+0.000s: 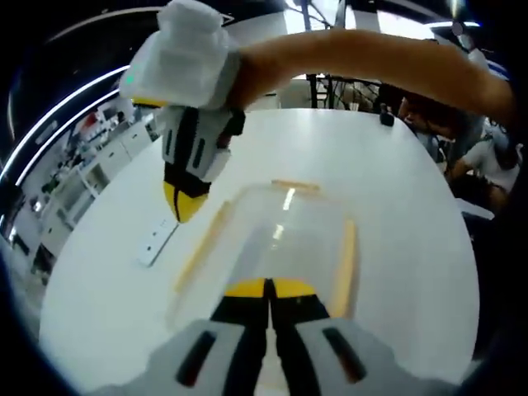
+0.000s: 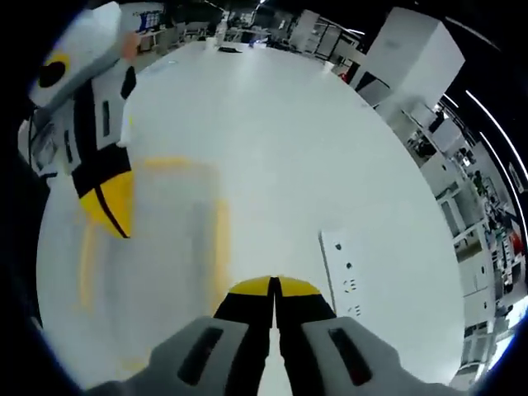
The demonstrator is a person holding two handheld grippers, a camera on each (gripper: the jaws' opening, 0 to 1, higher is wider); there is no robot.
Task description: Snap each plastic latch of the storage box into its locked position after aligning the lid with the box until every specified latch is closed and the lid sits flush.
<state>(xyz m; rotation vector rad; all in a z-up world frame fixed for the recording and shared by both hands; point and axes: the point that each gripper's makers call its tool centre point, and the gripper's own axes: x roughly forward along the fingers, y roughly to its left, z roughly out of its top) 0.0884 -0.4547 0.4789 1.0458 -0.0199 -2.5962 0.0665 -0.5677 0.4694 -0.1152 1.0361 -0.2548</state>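
Observation:
The clear storage box (image 1: 280,239) sits on the white table with its lid on, and yellow latches show along its left side (image 1: 202,247), right side (image 1: 346,257) and far end (image 1: 295,186). My left gripper (image 1: 268,289) is shut, its yellow tips together at the box's near edge. The right gripper (image 1: 183,202) hangs tip-down beside the box's left side, held by a person's arm (image 1: 371,58). In the right gripper view the box (image 2: 157,239) is blurred. There my right gripper (image 2: 272,287) is shut next to it, and the left gripper (image 2: 111,202) points down over the box.
A white power strip (image 1: 157,239) lies on the round white table (image 1: 396,181) left of the box; it also appears as the power strip (image 2: 346,276) right of my jaws. People sit at the far right (image 1: 487,165). Shelves and cabinets (image 2: 412,58) ring the table.

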